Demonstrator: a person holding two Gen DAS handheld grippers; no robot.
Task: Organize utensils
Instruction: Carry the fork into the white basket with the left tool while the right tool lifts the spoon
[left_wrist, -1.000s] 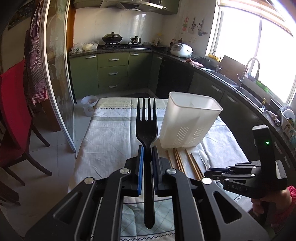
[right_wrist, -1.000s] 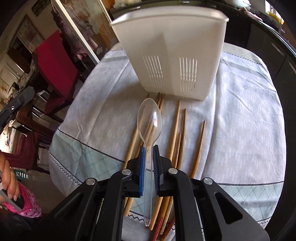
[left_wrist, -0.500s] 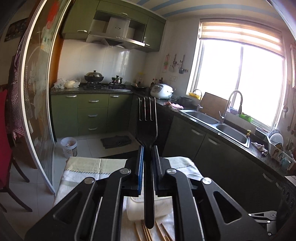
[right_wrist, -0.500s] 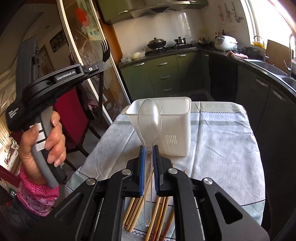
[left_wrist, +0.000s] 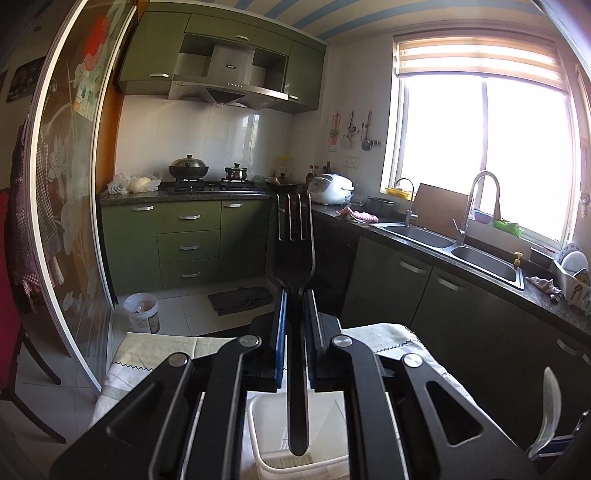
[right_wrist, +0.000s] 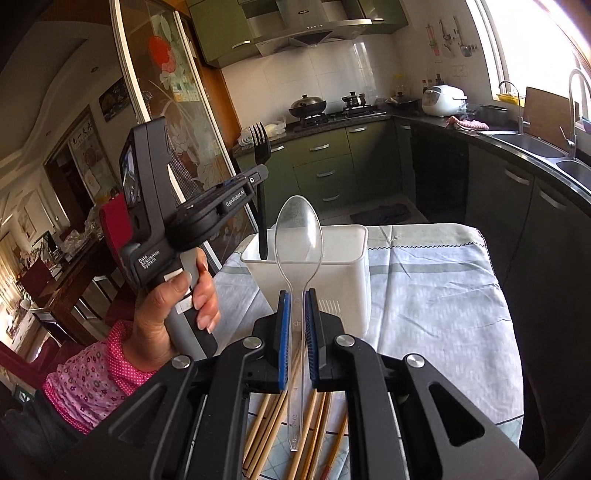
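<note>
My left gripper is shut on a black plastic fork, tines up. The fork's handle end hangs over the open top of the white slotted utensil holder. In the right wrist view the left gripper holds the fork upright, its handle tip just inside the left rim of the holder. My right gripper is shut on a clear plastic spoon, bowl up, in front of the holder. Several wooden chopsticks lie on the cloth below it.
The holder stands on a table with a pale checked cloth. A person's hand in a pink sleeve grips the left tool. Green kitchen cabinets, a sink counter and a glass sliding door surround the table.
The left gripper has carried the fork from beside the holder to above its opening and tilted upward. The right gripper has lifted the spoon off the chopsticks and levelled toward the holder.
</note>
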